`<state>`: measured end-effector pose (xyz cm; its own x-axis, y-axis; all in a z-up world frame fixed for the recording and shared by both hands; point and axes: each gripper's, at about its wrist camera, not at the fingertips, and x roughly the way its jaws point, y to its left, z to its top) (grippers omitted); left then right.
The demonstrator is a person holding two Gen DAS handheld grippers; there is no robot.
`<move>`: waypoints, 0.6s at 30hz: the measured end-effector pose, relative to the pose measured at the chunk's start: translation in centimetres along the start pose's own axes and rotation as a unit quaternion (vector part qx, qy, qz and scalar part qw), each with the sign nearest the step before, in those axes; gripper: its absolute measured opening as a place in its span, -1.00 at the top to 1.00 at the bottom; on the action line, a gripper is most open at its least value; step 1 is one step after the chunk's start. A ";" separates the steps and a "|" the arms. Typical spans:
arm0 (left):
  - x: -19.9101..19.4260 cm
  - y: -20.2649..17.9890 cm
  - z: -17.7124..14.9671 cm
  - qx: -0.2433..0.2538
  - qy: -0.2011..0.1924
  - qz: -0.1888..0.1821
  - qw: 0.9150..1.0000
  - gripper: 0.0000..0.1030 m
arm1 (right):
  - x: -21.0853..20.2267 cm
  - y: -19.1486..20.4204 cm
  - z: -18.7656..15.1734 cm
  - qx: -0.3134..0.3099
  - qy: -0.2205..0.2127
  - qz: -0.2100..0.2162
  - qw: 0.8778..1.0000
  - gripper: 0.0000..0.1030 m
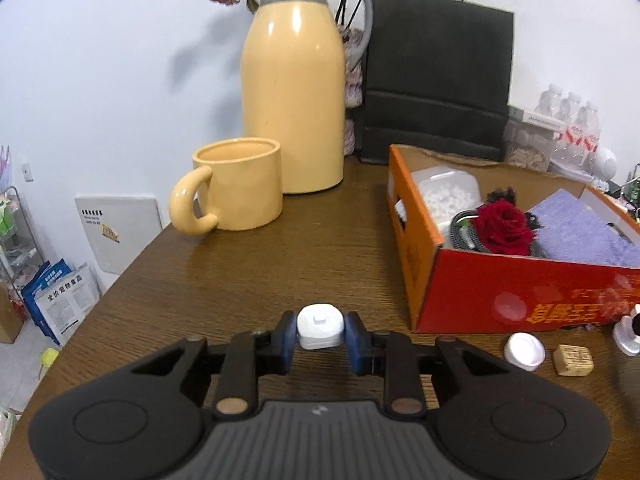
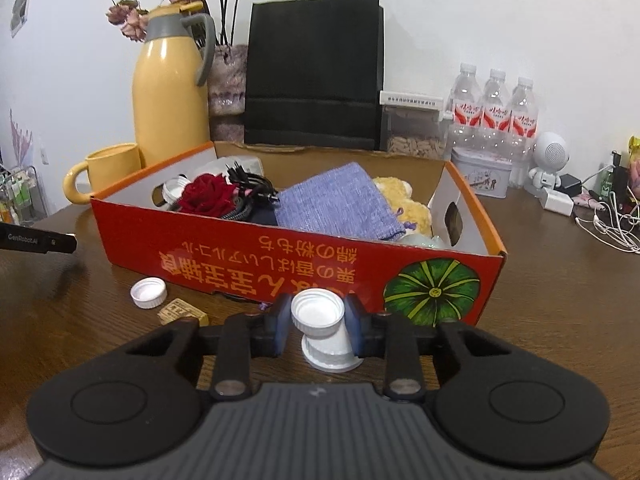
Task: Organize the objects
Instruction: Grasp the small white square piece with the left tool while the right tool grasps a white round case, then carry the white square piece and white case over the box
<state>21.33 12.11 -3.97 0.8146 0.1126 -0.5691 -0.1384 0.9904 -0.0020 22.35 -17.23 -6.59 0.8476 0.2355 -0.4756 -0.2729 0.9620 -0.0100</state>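
My left gripper (image 1: 319,330) is shut on a small white squarish cap (image 1: 319,322), just above the brown wooden table (image 1: 248,280). My right gripper (image 2: 318,318) is shut on the rim of a small white plastic pot (image 2: 324,332), whose base rests on the table right in front of the orange cardboard box (image 2: 240,256). That box (image 1: 500,292) holds a red rose (image 2: 206,198), a purple cloth (image 2: 336,200), black cables and a yellow plush toy. A loose white bottle cap (image 2: 148,292) and a small tan block (image 2: 176,310) lie between the two grippers.
A yellow jug (image 1: 294,92) and a yellow mug (image 1: 236,184) stand at the back left. Behind the box are a black paper bag (image 2: 316,72), water bottles (image 2: 494,108) and a tin (image 2: 482,172). White cables (image 2: 608,228) lie at the right. The table's left edge (image 1: 120,276) drops to the floor.
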 end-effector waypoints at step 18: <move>-5.2 -6.1 0.8 0.011 -0.064 -0.043 0.997 0.52 | -3.5 0.3 1.3 0.004 -0.056 0.019 0.998 0.43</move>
<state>18.37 5.56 -0.28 0.8887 0.0346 -0.4572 -0.0534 0.9982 -0.0282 19.94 -17.57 -3.76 0.8820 0.2863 -0.3744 -0.3037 0.9527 0.0129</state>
